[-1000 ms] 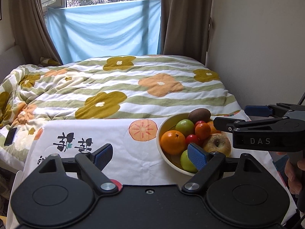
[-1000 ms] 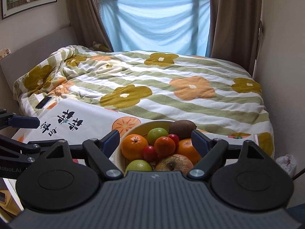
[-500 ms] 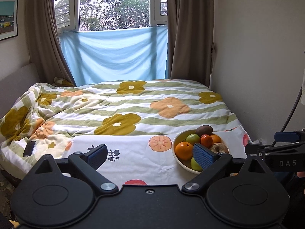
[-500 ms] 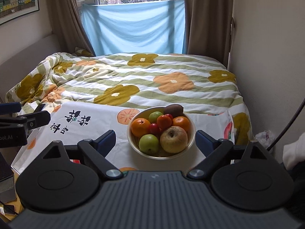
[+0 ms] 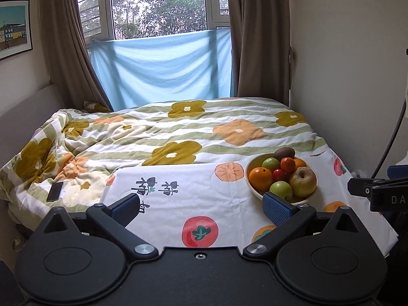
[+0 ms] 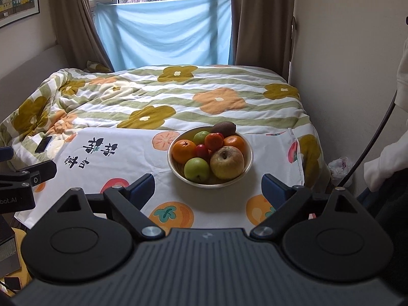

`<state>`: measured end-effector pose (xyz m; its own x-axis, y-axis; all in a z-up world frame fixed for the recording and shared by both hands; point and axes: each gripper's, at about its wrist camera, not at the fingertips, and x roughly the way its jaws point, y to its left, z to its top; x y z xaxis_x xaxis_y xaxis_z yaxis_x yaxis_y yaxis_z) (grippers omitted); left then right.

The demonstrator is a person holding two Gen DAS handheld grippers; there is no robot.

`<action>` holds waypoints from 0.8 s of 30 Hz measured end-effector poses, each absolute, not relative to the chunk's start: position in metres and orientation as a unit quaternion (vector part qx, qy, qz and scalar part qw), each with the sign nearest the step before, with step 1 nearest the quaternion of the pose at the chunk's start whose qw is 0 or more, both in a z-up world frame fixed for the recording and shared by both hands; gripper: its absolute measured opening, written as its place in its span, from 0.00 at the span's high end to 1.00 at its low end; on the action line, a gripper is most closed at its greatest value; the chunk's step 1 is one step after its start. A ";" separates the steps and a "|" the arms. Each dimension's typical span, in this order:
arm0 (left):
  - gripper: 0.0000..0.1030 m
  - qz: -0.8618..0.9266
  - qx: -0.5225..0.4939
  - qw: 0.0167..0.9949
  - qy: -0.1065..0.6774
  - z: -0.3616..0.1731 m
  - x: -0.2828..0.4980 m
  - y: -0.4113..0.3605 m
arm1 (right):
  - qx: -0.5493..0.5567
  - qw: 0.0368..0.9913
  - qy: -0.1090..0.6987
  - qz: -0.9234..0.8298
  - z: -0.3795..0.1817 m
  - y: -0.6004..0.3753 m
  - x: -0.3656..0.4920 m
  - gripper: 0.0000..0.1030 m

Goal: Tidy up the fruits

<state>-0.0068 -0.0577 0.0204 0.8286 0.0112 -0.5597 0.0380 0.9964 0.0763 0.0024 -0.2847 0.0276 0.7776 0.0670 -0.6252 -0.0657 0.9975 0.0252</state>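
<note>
Both grippers spread wide, bowl (image 6: 247, 163) of fruit beyond right fingers (image 6: 270, 188)

The right gripper (image 5: 377, 191) bears white letters "DA", cut off by the frame edge; the left gripper (image 6: 23, 178) reads "bot.AI"; the white cloth (image 6: 122, 163) carries dark brush characters, illegible
</note>
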 end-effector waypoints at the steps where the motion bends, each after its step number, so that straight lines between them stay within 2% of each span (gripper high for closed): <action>1: 0.00 -0.006 0.042 0.955 0.293 0.020 -0.007 -0.057 | 0.001 0.943 0.331 0.036 0.027 -0.285 0.002 0.00; 24: 0.00 -0.005 0.040 0.956 0.292 0.018 -0.005 -0.051 | 0.000 0.941 0.336 0.030 0.027 -0.277 0.005 0.00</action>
